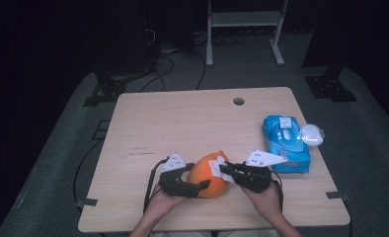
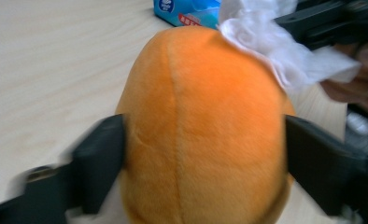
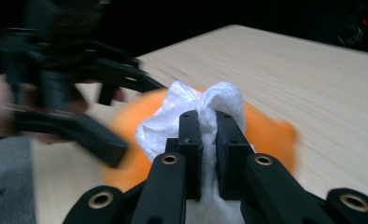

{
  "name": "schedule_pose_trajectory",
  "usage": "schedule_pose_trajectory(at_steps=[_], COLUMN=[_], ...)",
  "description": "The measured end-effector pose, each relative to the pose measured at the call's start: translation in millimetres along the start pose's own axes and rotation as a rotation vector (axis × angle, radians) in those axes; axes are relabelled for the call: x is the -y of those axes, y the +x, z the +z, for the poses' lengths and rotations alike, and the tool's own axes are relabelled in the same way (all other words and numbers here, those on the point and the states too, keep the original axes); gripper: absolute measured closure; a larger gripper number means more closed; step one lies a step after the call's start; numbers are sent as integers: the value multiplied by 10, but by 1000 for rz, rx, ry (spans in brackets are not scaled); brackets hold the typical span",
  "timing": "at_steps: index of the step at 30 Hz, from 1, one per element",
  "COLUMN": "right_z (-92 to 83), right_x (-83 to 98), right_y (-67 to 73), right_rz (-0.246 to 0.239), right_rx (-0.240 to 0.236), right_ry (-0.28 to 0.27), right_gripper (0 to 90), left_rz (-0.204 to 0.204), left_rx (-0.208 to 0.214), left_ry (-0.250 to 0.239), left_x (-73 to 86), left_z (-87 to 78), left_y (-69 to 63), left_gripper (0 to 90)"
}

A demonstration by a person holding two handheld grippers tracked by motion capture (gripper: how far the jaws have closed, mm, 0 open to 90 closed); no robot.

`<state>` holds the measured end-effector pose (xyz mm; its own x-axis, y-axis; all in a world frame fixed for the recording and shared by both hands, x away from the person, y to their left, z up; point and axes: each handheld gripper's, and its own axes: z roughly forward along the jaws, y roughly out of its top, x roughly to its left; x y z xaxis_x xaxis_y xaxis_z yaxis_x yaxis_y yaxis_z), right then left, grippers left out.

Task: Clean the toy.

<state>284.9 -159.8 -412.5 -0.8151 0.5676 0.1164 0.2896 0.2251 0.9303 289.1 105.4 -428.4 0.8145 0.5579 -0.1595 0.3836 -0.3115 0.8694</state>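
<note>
At the near edge of the table (image 1: 148,123), toward its middle, I steady an orange plush toy (image 1: 210,174) between the jaws of my left claw (image 1: 202,186), one jaw against each flank. That grasp looks light rather than firm. My right claw (image 1: 223,170) is clenched on a crumpled white wet wipe (image 1: 217,166), pressing it to the toy's upper end, on the side facing the blue wipes pack (image 1: 286,143) by the right edge.

The weak point, as I judge it, is the left grasp. The plush is soft and rounded, and a hard rub from the wipe could roll or squeeze it out from between the jaws and send it sliding toward the near edge. The wipe is bunched and pinched only by a fold, so a dragging stroke against the nap could tug it loose or tear it.
</note>
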Motion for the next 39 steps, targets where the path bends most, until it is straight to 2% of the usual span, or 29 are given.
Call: schedule_pose_trajectory(at_steps=[2, 3, 4, 5, 6, 7, 10, 11, 12, 13, 15, 17, 18, 19, 20, 21, 23, 24, 25, 26, 28, 30, 32, 33, 35, 36, 37, 39], right_z=[17, 19, 15, 0, -18, -30, -48, -53, -56, -57, -41, -31, -32, -35, -44, -52, -52, -58, -61, -60, -53, -20, 4, -1, -33, -65, -82, -117], right_x=[-47, -71, -88, -90, -79, -61, -4, -1, -10, -29, -72, -113, -134, -144, -138, -118, -75, -64, -69, -81, -104, -117, -127, -131, -136, -131, -122, -98], right_y=[118, 153, 153, 123, 73, 26, -87, -90, -80, -44, 77, 194, 224, 219, 186, 138, 50, 33, 32, 53, 139, 234, 293, 278, 188, 127, 89, 26], right_rz=[-41, -66, -84, -75, -60, -52, -23, -15, -17, -20, -67, -109, -130, -141, -131, -112, -92, -79, -75, -78, -98, -131, -162, -167, -142, -134, -126, -82], right_rx=[-31, -24, -14, -10, -2, 9, 40, 46, 42, 36, 17, -12, -5, 3, 12, 22, 40, 48, 45, 43, 25, -9, -5, 1, 19, 53, 65, 64], right_ry=[-10, -9, -8, -9, -15, -13, 1, 1, 0, -2, -9, -24, -26, -22, -21, -17, -5, -4, -7, -9, -13, -18, 0, 4, -4, 1, 2, -7], right_gripper=[817, 817, 818, 818, 819, 819, 819, 819, 819, 819, 818, 819, 818, 819, 819, 819, 819, 819, 819, 818, 818, 818, 818, 819, 819, 818, 819, 819], left_rz=[106, 158, 193, 210, 212, 193, 62, 36, 36, 75, 164, 243, 259, 260, 247, 212, 103, 64, 65, 96, 140, 191, 218, 217, 216, 215, 210, 173], left_rx=[-34, -51, -61, -59, -53, -44, -6, 7, 6, -12, -43, -67, -69, -66, -55, -43, -17, -2, 1, -13, -23, -34, -39, -33, -26, -23, -15, 3], left_ry=[-4, 0, 5, 7, 5, -2, -6, -1, 4, 3, -2, 5, 5, 2, -1, -11, -33, -31, -29, -31, -23, -13, -8, -13, -11, -12, -13, -22], left_x=[-32, -44, -53, -58, -57, -51, -53, -53, -50, -47, -62, -85, -91, -92, -88, -78, -66, -63, -57, -51, -61, -65, -57, -51, -44, -42, -44, -52], left_z=[-11, -7, -6, -9, -8, -2, 13, 13, 13, 7, -9, -5, -1, 1, 1, 9, 25, 32, 33, 35, 38, 55, 55, 51, 41, 40, 41, 54], left_y=[-100, -151, -184, -196, -194, -184, -104, -81, -76, -93, -158, -241, -266, -269, -254, -231, -169, -147, -150, -171, -221, -280, -299, -289, -273, -272, -267, -259], left_gripper=[330, 359, 371, 373, 370, 349, 180, 168, 186, 262, 360, 392, 392, 388, 372, 328, 202, 182, 194, 260, 324, 354, 378, 387, 391, 387, 376, 340])
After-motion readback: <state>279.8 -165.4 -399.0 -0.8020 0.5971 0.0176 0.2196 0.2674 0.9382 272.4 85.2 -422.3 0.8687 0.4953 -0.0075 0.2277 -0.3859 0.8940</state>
